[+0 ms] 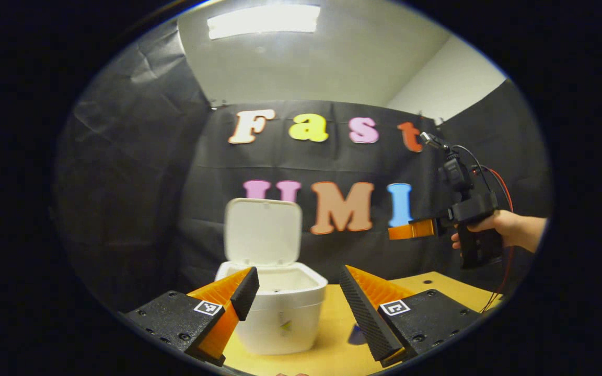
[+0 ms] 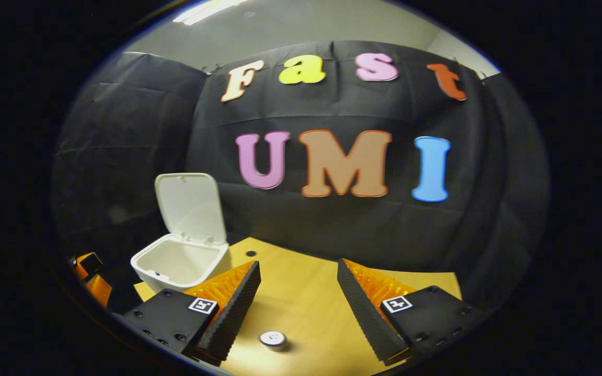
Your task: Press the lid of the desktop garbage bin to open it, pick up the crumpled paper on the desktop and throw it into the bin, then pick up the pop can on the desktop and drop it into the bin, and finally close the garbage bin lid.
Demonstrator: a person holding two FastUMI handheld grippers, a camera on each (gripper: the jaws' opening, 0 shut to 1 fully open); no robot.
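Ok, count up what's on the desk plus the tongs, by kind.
garbage bin: 1, lid up
pop can: 1
Tongs: 2, left tongs and right tongs, both open
Total: 4

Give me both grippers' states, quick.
Left gripper: open, holding nothing, facing the open bin.
Right gripper: open, holding nothing, above the table.
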